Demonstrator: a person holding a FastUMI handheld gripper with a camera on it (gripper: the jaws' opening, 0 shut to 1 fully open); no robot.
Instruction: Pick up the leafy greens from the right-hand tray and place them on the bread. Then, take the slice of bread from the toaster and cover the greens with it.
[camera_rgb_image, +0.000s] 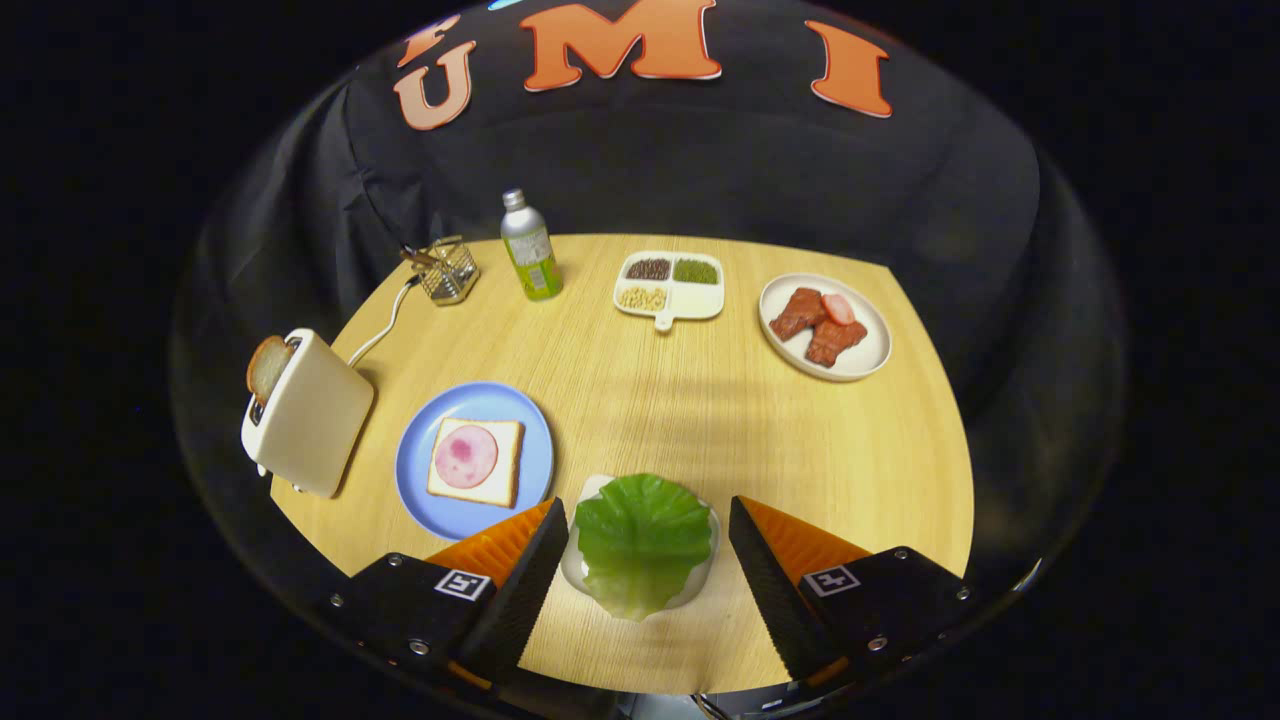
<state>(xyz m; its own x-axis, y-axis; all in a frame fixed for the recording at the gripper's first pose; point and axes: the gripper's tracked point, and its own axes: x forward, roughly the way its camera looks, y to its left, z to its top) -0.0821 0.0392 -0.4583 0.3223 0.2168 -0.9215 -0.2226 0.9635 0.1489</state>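
In the gripper view we look down on a round wooden tabletop (700, 420) with our gripper (648, 545) hanging over its near side. Our fingers (530, 570) are spread wide apart and grip nothing. Between them lies the leafy greens (642, 540), a single flat leaf resting on a small white tray (712, 545) whose rim peeks out from under the leaf. Neither finger touches the leaf; we see bare gaps on both sides.

Just beyond the left finger sits a blue plate (478, 400) carrying a slice of bread (505, 470) topped with a round pink slice of ham (465, 456). Further to the left of the plate stands a cream toaster (310, 415), tilted in our fisheye picture, with a second slice of bread (267, 368) sticking up out of its slot. A white cord (385, 325) runs from the toaster towards the back.

At the far side of the tabletop we see a small wire basket (447, 270), a metal bottle (529, 246) with a green label standing upright, a divided white dish (670, 285) holding beans and grains in its compartments, and a white plate (850, 365) with pieces of reddish meat (815, 322).
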